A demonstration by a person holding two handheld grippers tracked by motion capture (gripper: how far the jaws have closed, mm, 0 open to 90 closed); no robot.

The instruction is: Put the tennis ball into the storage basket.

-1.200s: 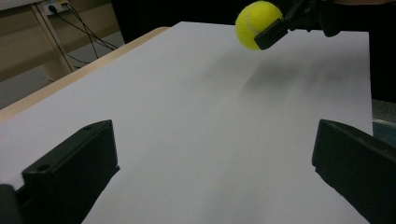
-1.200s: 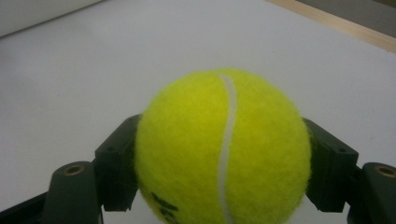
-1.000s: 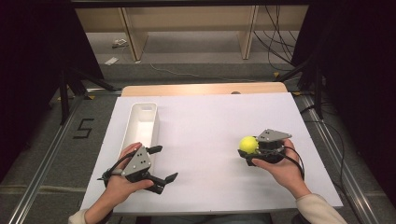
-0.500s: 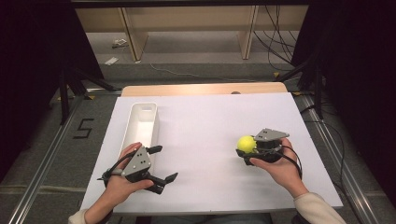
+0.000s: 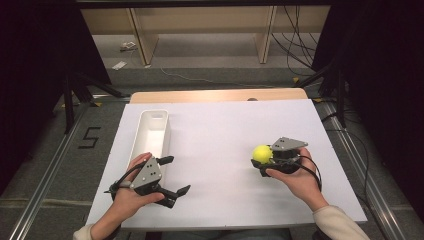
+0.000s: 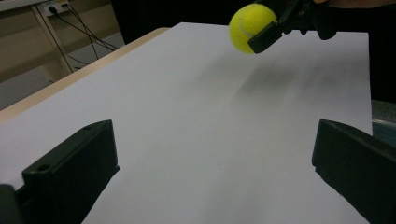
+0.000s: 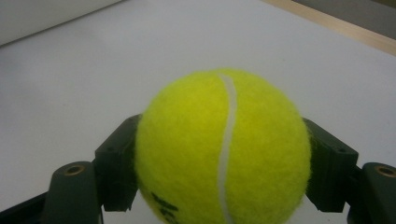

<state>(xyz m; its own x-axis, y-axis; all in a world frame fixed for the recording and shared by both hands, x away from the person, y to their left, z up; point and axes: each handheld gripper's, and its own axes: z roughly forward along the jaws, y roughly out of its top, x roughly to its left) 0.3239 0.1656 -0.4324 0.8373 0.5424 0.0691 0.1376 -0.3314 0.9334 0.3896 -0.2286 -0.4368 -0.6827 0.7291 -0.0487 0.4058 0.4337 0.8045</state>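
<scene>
A yellow tennis ball point(image 5: 260, 152) hangs just above the white table at the right, with my right gripper point(image 5: 264, 160) shut on it. In the right gripper view the ball point(image 7: 223, 149) sits squeezed between both black fingers point(image 7: 116, 168). My left gripper point(image 5: 177, 175) rests at the front left of the table, open, with nothing between its jaws. The left gripper view has my left gripper point(image 6: 212, 168) wide open over bare table. Far ahead of it the ball point(image 6: 252, 21) is held off the surface by the right gripper point(image 6: 280, 28), casting a soft shadow.
A long white tray point(image 5: 141, 132) lies on the left part of the table, just beyond my left hand. The white tabletop point(image 5: 220, 130) ends in a wooden edge point(image 5: 215, 95) at the back. Cables and shelving legs are on the floor beyond.
My right gripper has drifted slightly to the left with the ball in it. The left gripper has stayed put.
</scene>
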